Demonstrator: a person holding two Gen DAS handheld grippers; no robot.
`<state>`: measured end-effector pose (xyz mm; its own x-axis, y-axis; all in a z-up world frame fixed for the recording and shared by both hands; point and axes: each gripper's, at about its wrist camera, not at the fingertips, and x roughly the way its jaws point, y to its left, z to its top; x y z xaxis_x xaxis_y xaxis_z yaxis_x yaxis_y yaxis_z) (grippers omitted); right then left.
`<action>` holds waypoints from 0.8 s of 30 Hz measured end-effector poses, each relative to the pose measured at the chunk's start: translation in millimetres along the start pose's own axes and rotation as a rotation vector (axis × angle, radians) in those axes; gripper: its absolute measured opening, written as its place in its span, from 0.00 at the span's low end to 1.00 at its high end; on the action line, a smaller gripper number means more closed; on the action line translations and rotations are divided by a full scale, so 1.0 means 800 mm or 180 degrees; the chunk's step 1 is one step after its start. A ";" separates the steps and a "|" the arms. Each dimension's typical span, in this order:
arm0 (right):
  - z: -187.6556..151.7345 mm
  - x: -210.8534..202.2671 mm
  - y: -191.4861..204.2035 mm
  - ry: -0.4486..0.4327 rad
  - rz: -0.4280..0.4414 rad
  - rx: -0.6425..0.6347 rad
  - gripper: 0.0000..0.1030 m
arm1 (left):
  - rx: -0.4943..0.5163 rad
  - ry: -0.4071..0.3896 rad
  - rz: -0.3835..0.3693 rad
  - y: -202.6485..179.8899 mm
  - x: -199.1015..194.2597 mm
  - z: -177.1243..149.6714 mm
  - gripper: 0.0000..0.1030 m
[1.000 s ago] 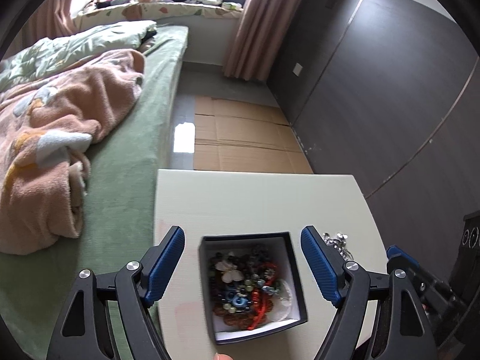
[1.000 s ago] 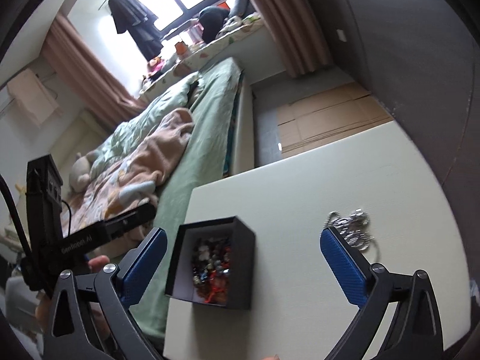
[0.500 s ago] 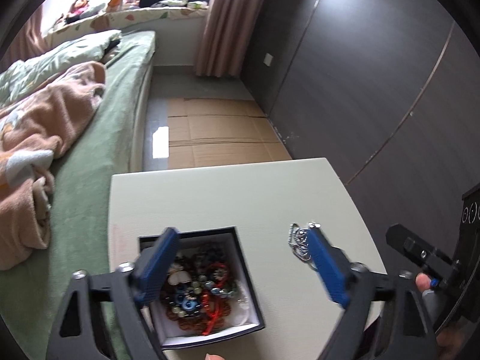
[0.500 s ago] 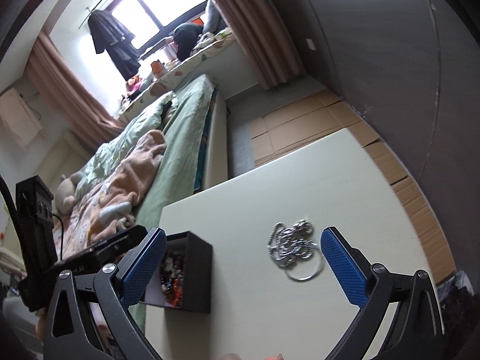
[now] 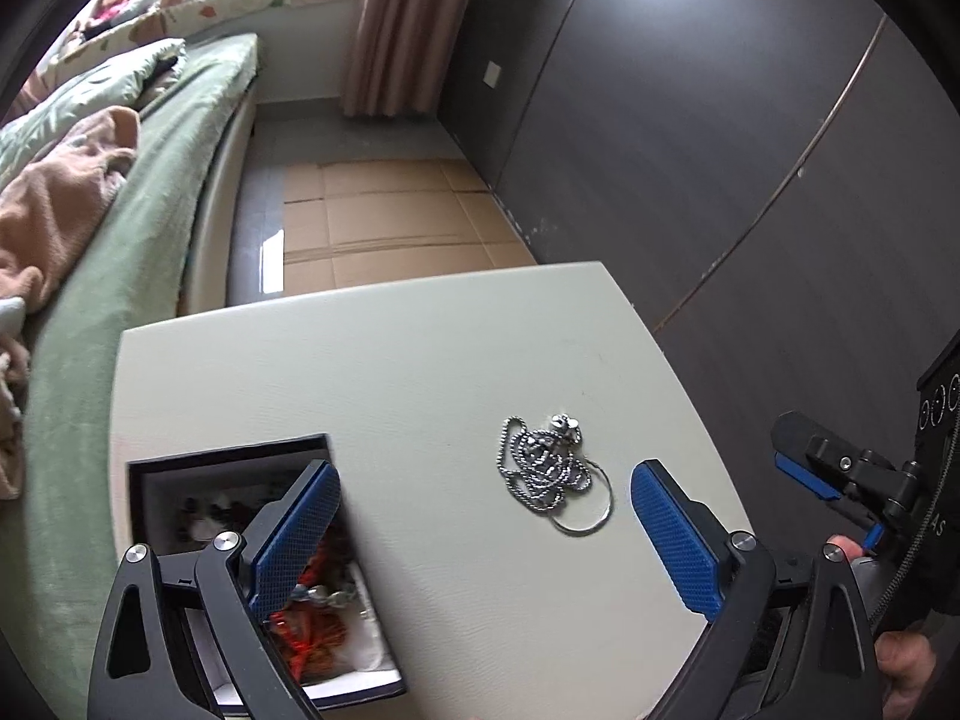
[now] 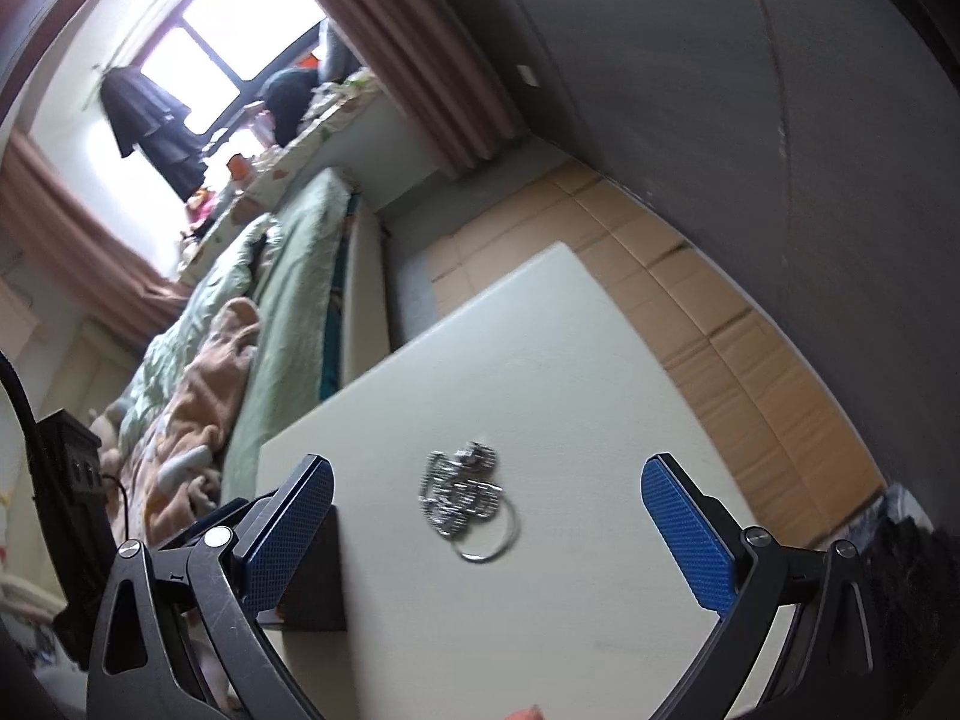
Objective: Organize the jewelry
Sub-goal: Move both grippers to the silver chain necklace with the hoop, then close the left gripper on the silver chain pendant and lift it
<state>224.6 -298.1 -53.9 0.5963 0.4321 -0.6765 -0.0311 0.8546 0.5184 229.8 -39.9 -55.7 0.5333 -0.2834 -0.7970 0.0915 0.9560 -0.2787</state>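
Note:
A tangled silver chain with a ring (image 5: 549, 471) lies on the pale table (image 5: 390, 372); it also shows in the right wrist view (image 6: 465, 495). A black jewelry box (image 5: 240, 546) holding beads sits at the table's left, partly hidden behind my left finger; its dark side shows in the right wrist view (image 6: 315, 576). My left gripper (image 5: 486, 534) is open and empty, above the table between box and chain. My right gripper (image 6: 489, 534) is open and empty, just short of the chain, and also appears in the left wrist view (image 5: 840, 480).
A bed with green sheets and a peach blanket (image 5: 66, 204) runs along the table's left side. Cardboard sheets (image 5: 384, 222) cover the floor beyond the table. A dark wardrobe wall (image 5: 720, 150) stands to the right.
Both grippers have swung right. The chain now sits between the fingers in both views, and the box has slid to the left of each frame.

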 end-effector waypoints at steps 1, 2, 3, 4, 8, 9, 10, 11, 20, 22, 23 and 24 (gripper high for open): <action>0.000 0.003 -0.005 0.0040 -0.0032 0.0031 1.00 | 0.0023 0.0018 -0.0001 -0.004 0.004 0.001 0.95; 0.000 0.005 -0.011 0.0075 -0.0060 0.0060 1.00 | 0.0048 0.0029 -0.0003 -0.008 0.008 0.001 0.95; 0.000 0.007 -0.014 0.0093 -0.0078 0.0070 1.00 | 0.0079 0.0041 -0.0002 -0.013 0.013 0.002 0.95; -0.001 0.009 -0.019 0.0123 -0.0114 0.0082 1.00 | 0.0100 0.0056 0.0006 -0.016 0.017 0.003 0.94; 0.000 0.017 -0.038 0.0225 -0.0139 0.0225 1.00 | 0.0187 0.0217 0.0061 -0.032 0.044 0.009 0.84; 0.001 0.018 -0.043 0.0242 -0.0158 0.0275 0.99 | 0.0192 0.0262 0.0064 -0.035 0.051 0.010 0.82; 0.001 0.020 -0.046 0.0253 -0.0185 0.0303 0.99 | 0.0195 0.0291 0.0067 -0.038 0.057 0.010 0.81; 0.001 0.021 -0.051 0.0260 -0.0216 0.0330 0.99 | 0.0208 0.0311 0.0068 -0.041 0.061 0.010 0.80; 0.000 0.040 -0.079 0.0519 -0.0378 0.0595 0.84 | 0.0302 0.0591 0.0240 -0.049 0.114 0.012 0.69; 0.001 0.038 -0.081 0.0509 -0.0368 0.0610 0.84 | 0.0320 0.0618 0.0259 -0.049 0.122 0.014 0.68; 0.002 0.037 -0.081 0.0495 -0.0370 0.0606 0.84 | 0.0337 0.0640 0.0270 -0.050 0.126 0.015 0.68; 0.001 0.036 -0.081 0.0492 -0.0378 0.0602 0.84 | 0.0348 0.0645 0.0276 -0.052 0.128 0.016 0.68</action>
<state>244.6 -341.4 -106.4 0.4569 0.3835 -0.8026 0.1908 0.8391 0.5095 291.2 -107.6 -119.3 0.3646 -0.1988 -0.9097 0.1491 0.9768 -0.1537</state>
